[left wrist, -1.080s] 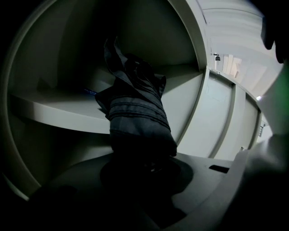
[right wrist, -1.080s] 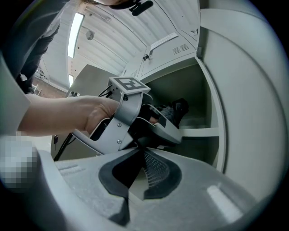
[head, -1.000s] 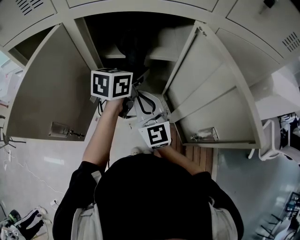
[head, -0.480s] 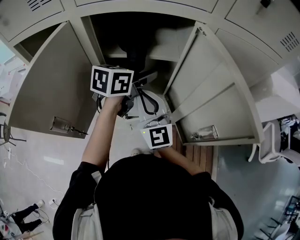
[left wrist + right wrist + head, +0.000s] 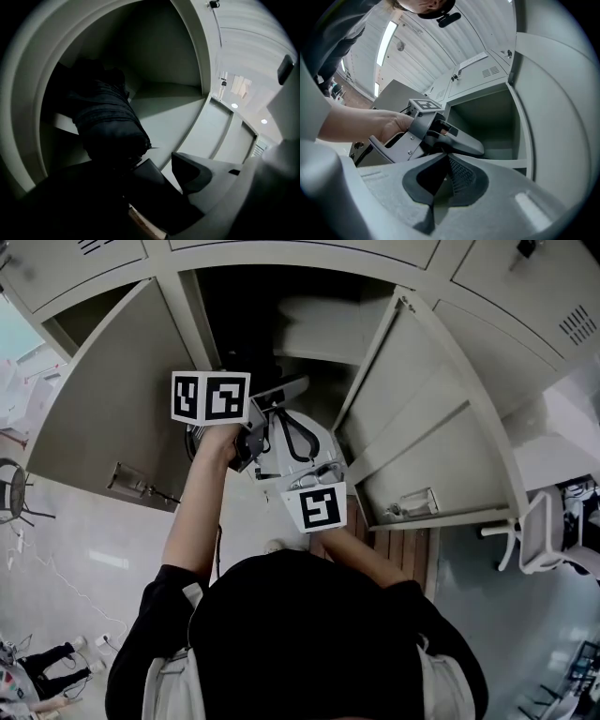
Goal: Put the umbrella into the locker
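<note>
Nearest, low in the head view: black-clad shoulders [image 5: 300,634] and two bare forearms [image 5: 202,512] reaching forward. Just ahead, right tongs [image 5: 446,157] clenched, dark pads met at the tips, nothing gripped between. On top, a black-and-white marker cube [image 5: 317,507], hiding most of the hand beneath.

Further forward and higher, left tongs [image 5: 160,158], gripped by the left hand [image 5: 217,439] and pointed into the open beige metal locker [image 5: 187,306]. Jaws released, just been opening, with only pale locker metal showing in the gap between the pads. On top, a second marker cube [image 5: 211,397].

Beyond, the black folded fabric umbrella [image 5: 105,117], inside the locker, up and to the left of the left tongs' left jaw, outside the gap. Near end just beside that jaw; touching or apart, impossible to tell in the shadow. Well apart from the right tongs. Crossing the front edge of a pale shelf [image 5: 164,101]; lying on it or leaning against it, not clear. Far end lost in darkness, handle not made out. From the head view, not distinguishable in the black interior.

Counted: one umbrella, two tongs, two marker cubes, one shelf, two beige doors swung wide, left door [image 5: 108,418] and right door [image 5: 422,418], each with one small metal latch [image 5: 127,482]. Farthest, closed locker fronts [image 5: 581,324] with vent slots, cut off by the frame.
</note>
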A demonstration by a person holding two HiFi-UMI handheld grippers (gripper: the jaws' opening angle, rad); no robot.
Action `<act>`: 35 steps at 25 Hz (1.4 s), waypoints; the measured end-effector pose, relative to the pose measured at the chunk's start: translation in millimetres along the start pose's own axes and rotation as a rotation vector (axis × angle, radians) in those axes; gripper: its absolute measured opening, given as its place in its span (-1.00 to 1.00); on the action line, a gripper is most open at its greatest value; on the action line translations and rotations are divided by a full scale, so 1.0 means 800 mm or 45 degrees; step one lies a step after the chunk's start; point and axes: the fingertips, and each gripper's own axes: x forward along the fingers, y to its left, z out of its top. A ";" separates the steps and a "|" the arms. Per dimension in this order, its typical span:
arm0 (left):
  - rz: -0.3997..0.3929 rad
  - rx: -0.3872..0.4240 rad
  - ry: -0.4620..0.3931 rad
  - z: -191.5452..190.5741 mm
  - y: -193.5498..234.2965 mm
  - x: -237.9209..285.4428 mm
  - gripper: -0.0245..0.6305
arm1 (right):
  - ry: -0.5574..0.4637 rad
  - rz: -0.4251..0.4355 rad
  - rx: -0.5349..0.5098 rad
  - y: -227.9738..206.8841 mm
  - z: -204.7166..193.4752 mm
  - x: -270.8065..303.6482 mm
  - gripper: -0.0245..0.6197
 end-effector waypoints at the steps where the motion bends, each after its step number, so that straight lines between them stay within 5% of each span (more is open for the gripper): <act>1: -0.002 -0.007 -0.005 0.001 0.001 -0.003 -0.07 | -0.005 0.008 -0.005 0.003 0.001 0.001 -0.91; 14: 0.029 -0.055 -0.112 0.008 0.017 -0.051 -0.07 | -0.044 0.056 -0.051 0.011 0.011 0.019 -0.91; 22: 0.107 -0.033 -0.083 0.007 0.024 -0.061 -0.06 | 0.022 0.328 -0.153 0.082 -0.005 0.020 -0.91; 28: 0.086 -0.104 -0.159 0.017 0.025 -0.073 0.07 | 0.002 0.277 -0.193 0.084 0.002 0.028 -0.91; 35: 0.236 -0.028 -0.201 0.009 0.028 -0.092 0.11 | -0.044 0.219 -0.187 0.072 0.015 0.041 -0.91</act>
